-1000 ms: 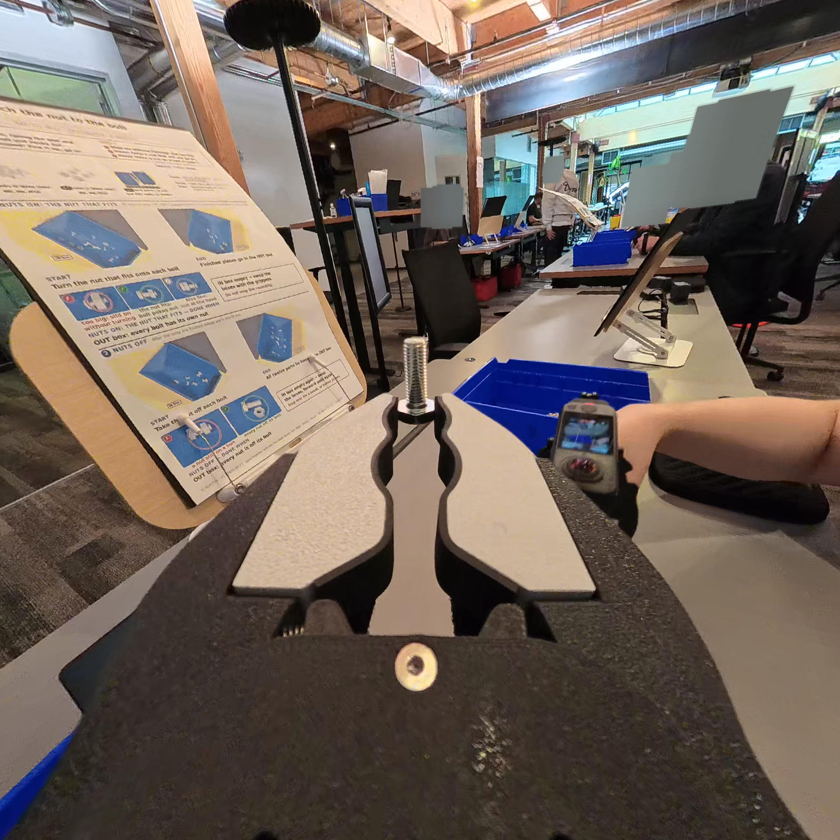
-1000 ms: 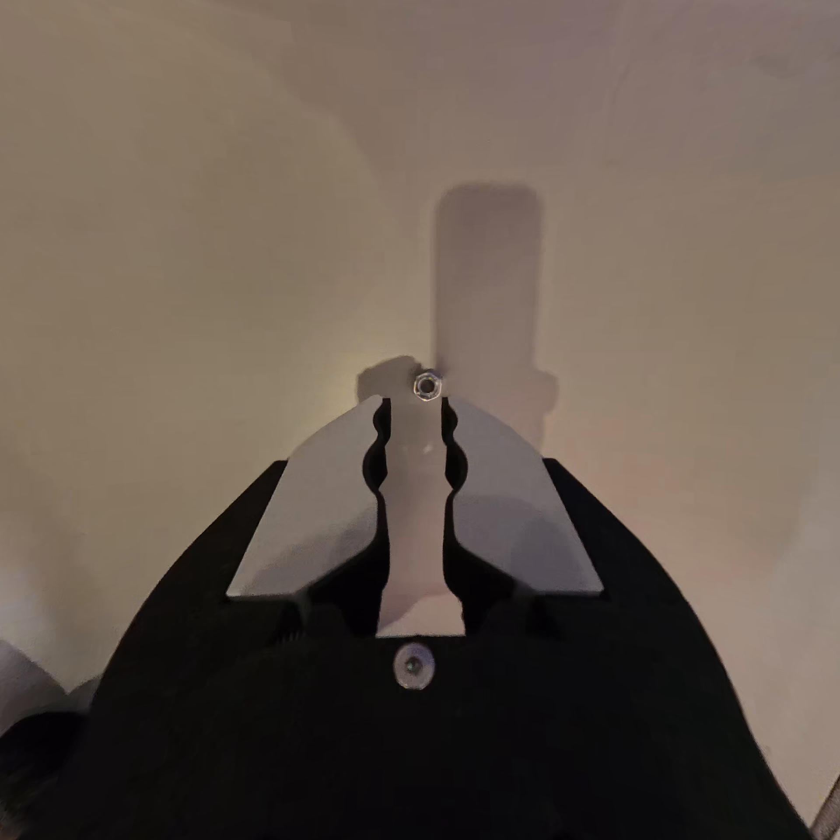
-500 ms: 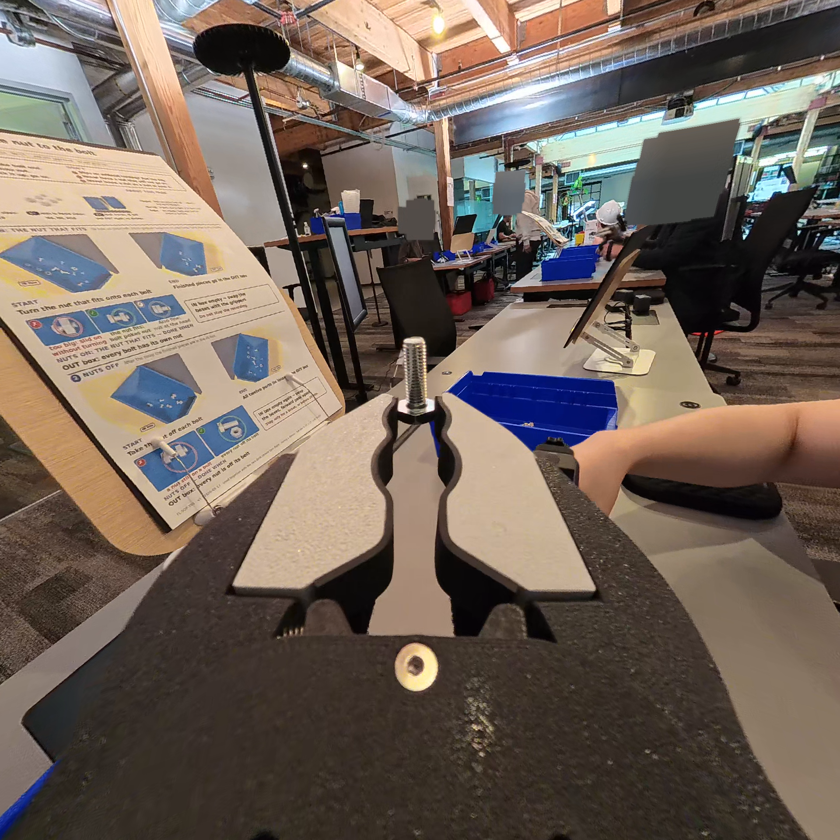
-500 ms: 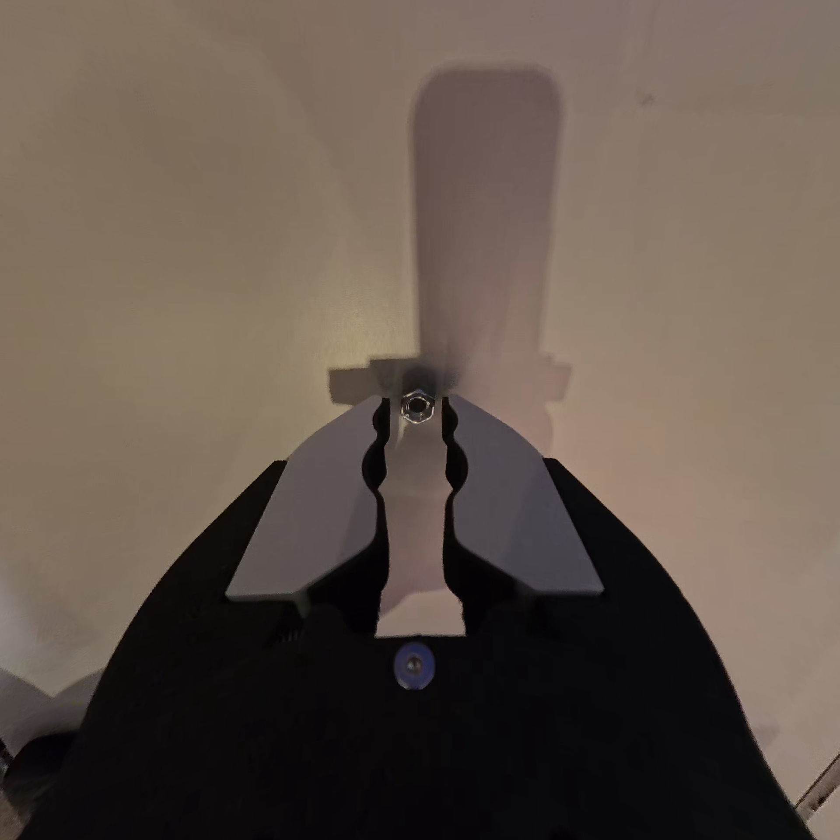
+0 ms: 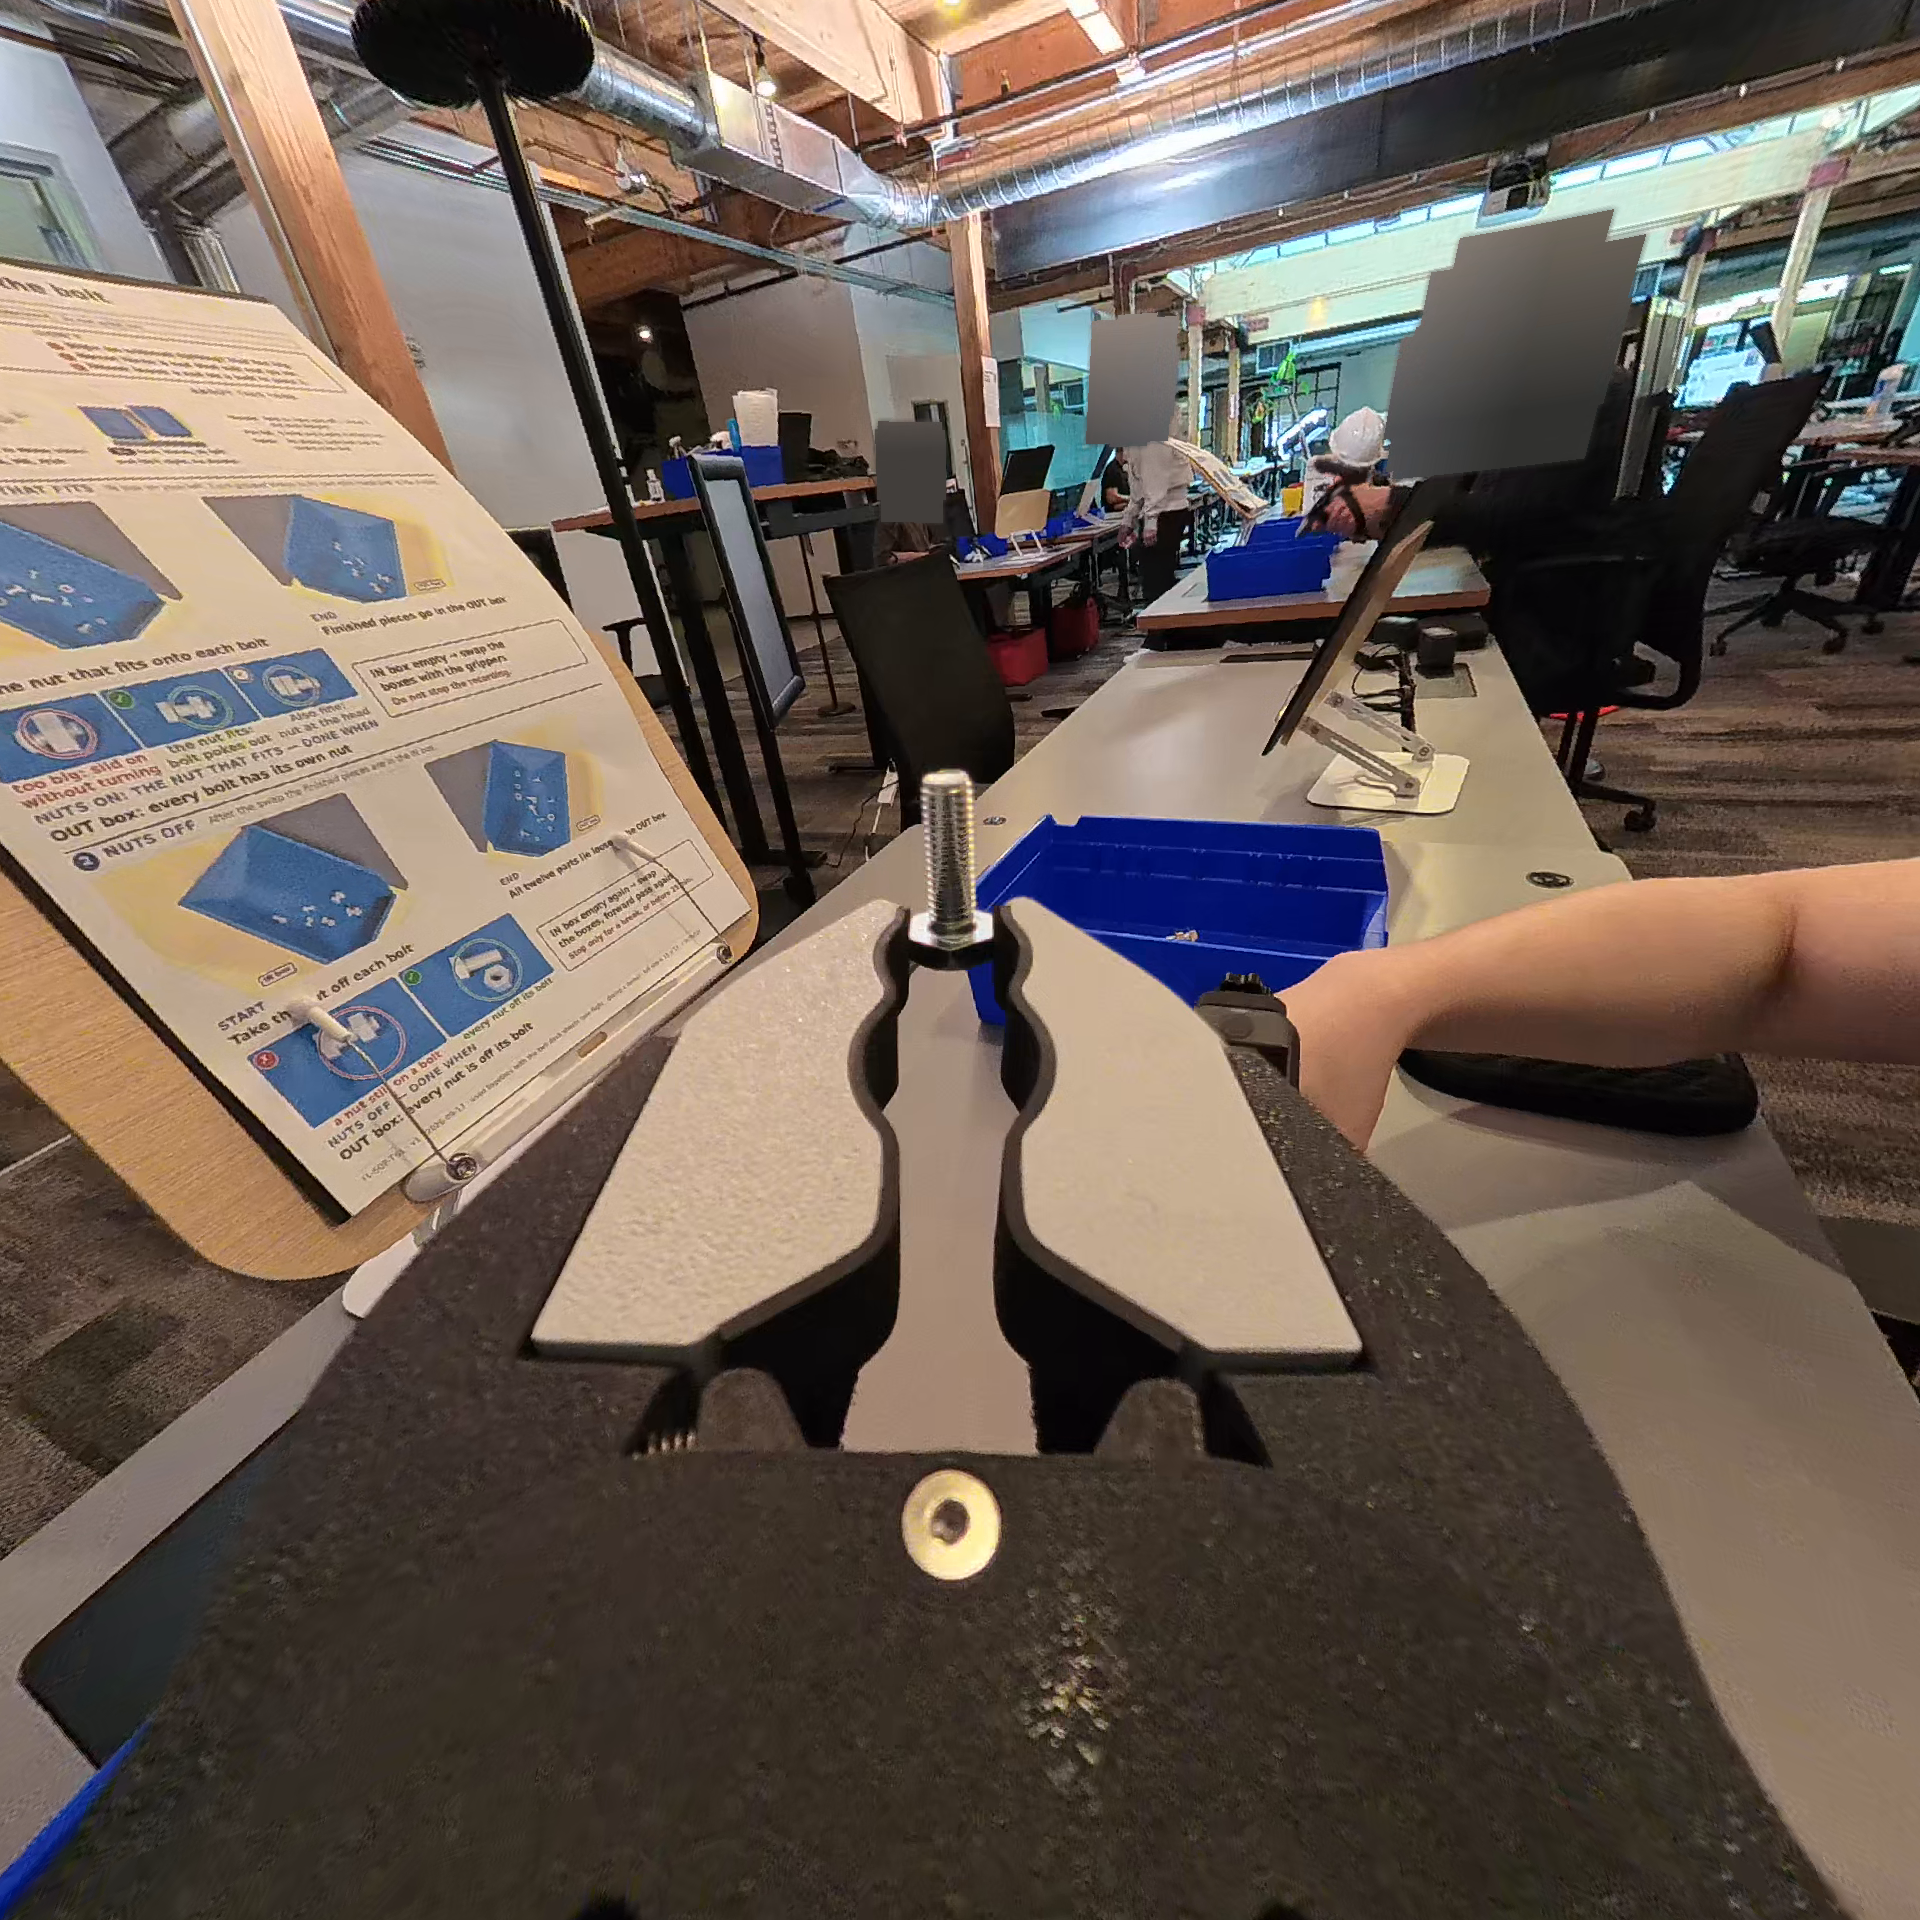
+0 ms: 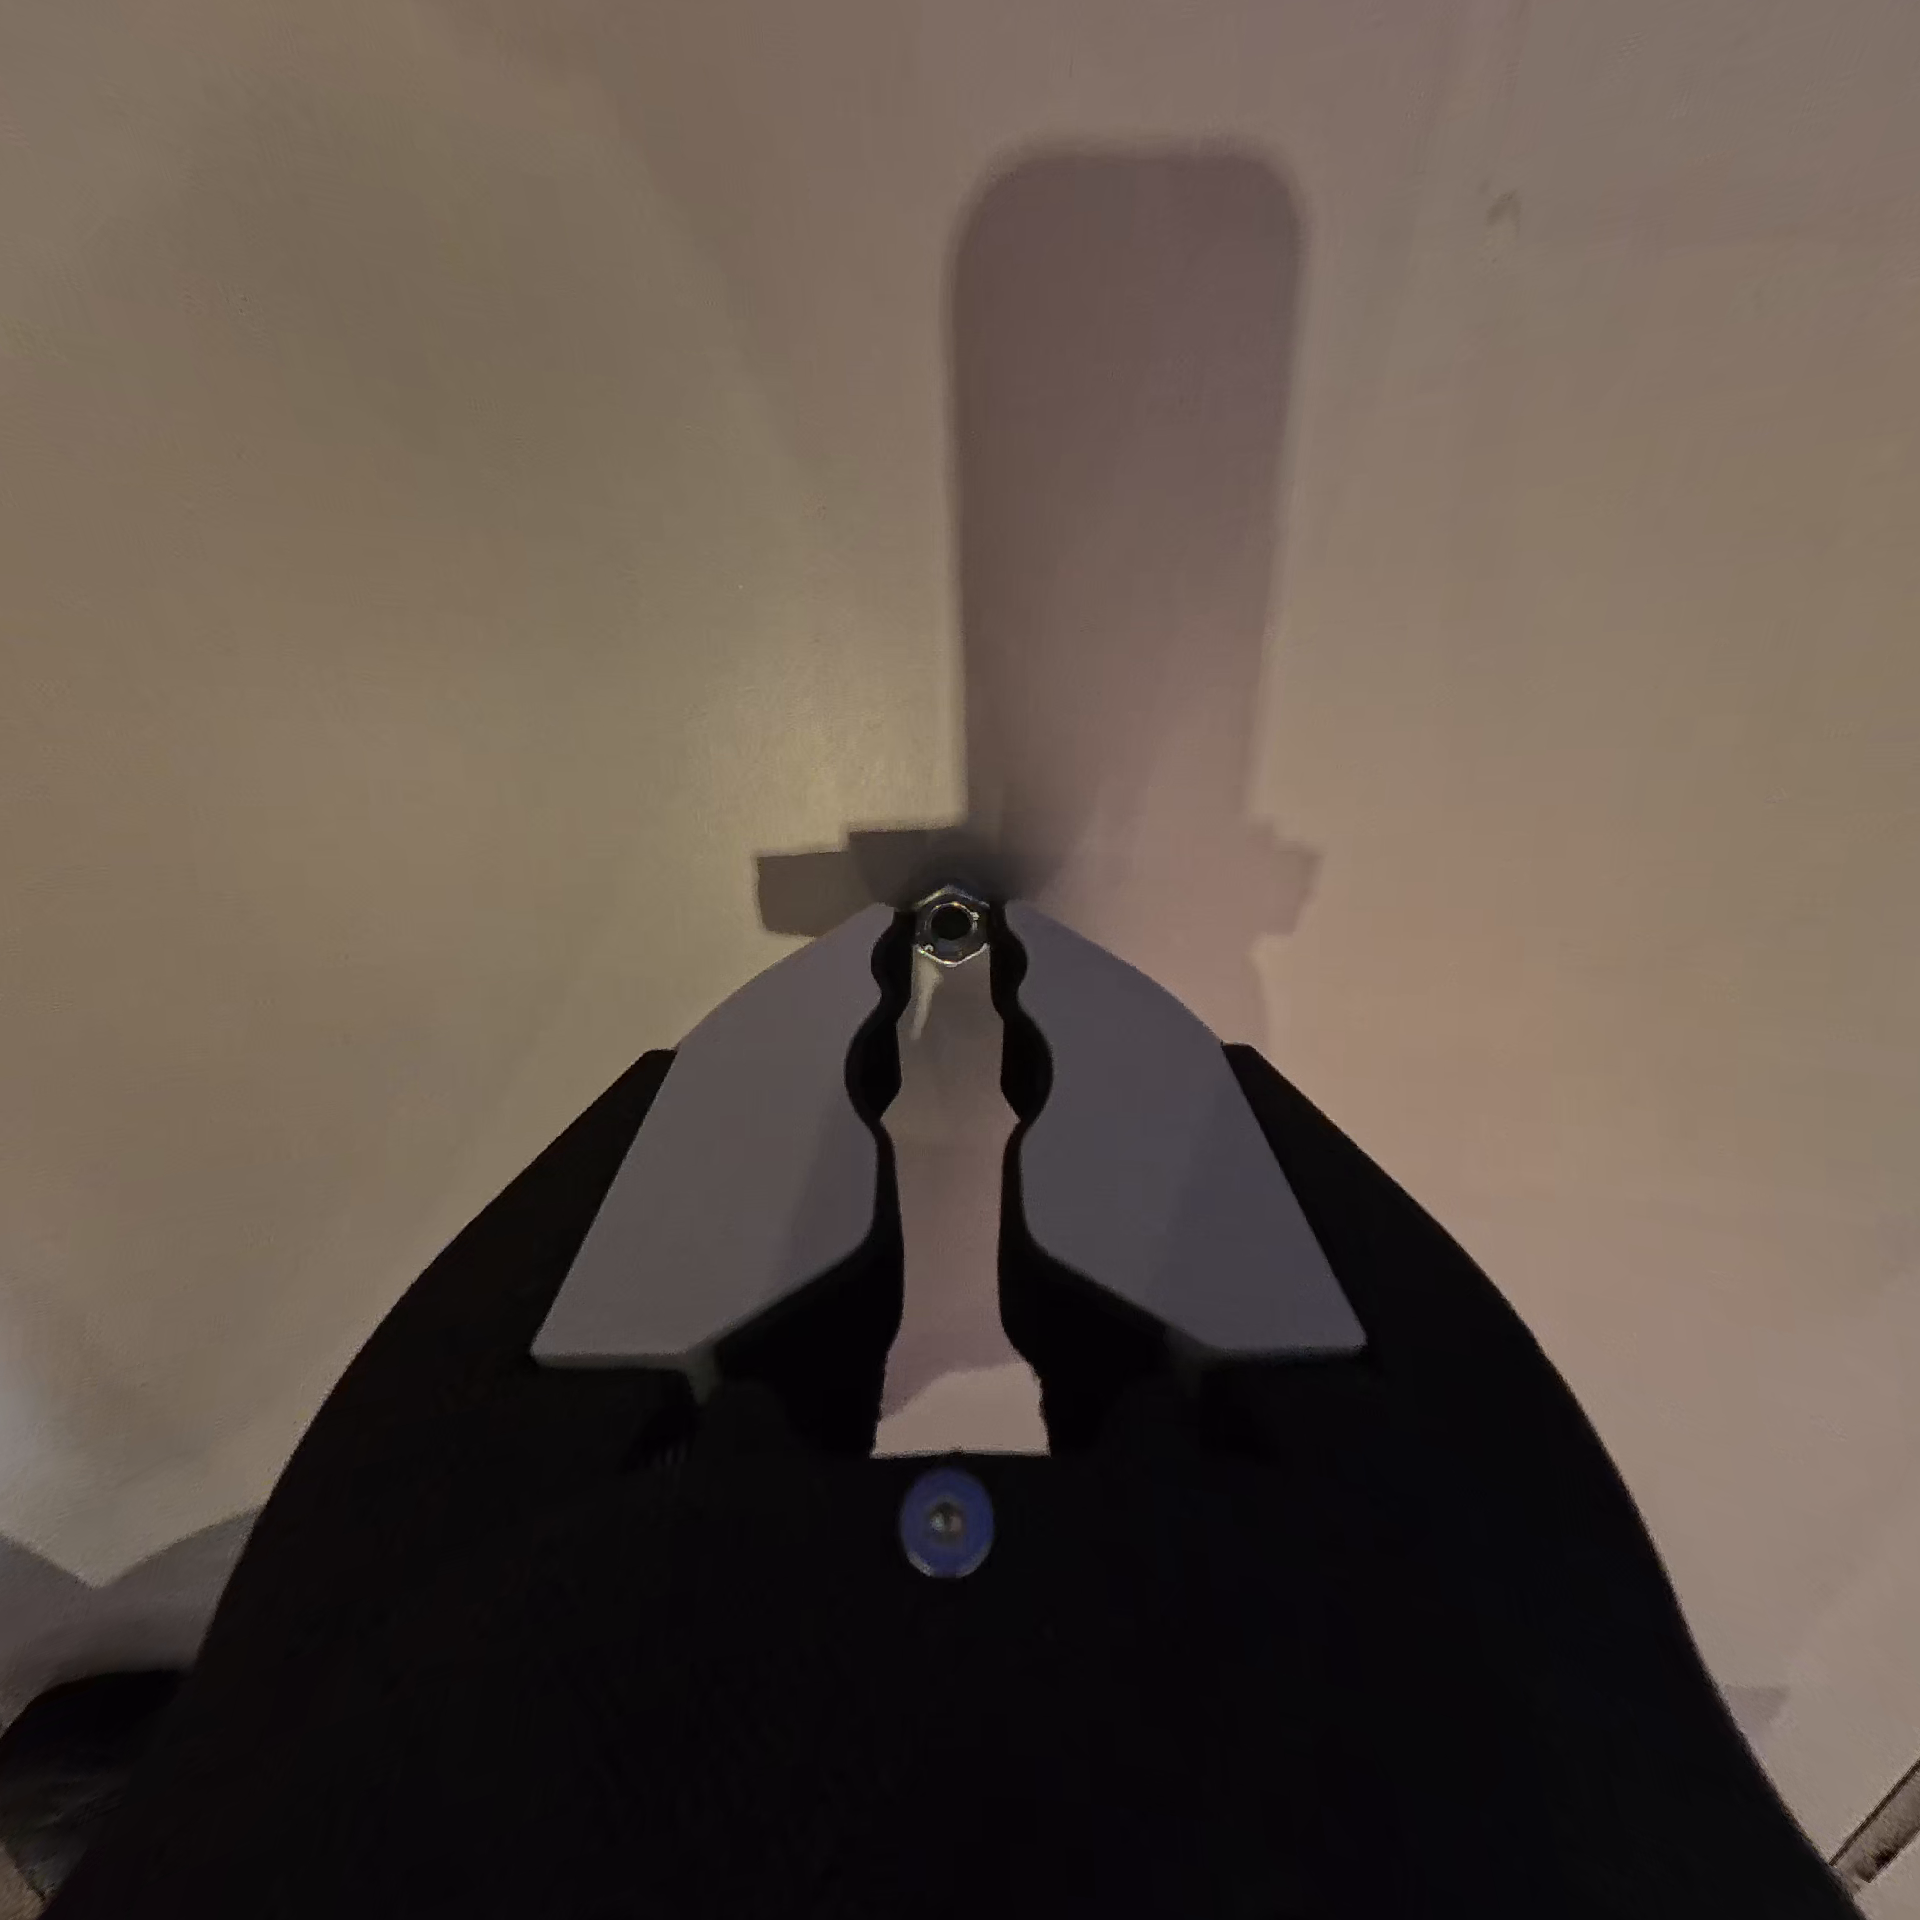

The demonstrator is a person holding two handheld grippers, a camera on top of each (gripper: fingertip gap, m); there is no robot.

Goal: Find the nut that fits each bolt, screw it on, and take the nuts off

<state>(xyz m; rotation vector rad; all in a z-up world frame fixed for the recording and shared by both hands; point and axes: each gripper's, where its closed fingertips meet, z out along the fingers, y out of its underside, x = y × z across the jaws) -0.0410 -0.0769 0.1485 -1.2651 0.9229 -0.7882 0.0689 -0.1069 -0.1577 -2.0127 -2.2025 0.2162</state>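
Left gripper (image 5: pixel 951 940) was closed on the head of a bolt (image 5: pixel 948 847), threaded shank standing upright and bare above the fingertips. Blue bin (image 5: pixel 1184 894) sat on the counter (image 5: pixel 1662 1351) just past the bolt, toward 1 o'clock; instruction board (image 5: pixel 312 727) leaned at 10 o'clock. My forearm (image 5: pixel 1558 966) reached in from 3 o'clock.

Right gripper (image 6: pixel 951 925) was pointed down at the pale counter (image 6: pixel 416 623), fingers drawn nearly together around a small hex nut (image 6: pixel 948 923) at the very tips, bore facing the camera. I judged it pinched, though the hold was only at the extreme tip.

Risks as I judged them:
- nut gripped so shallowly it could pop out or roll away on lifting
- nut looked small against that bolt; possible wrong size, so it might refuse the thread
- if I brought it in tilted, it could cross-thread or jam
- bolt held by the head alone might swivel under turning force
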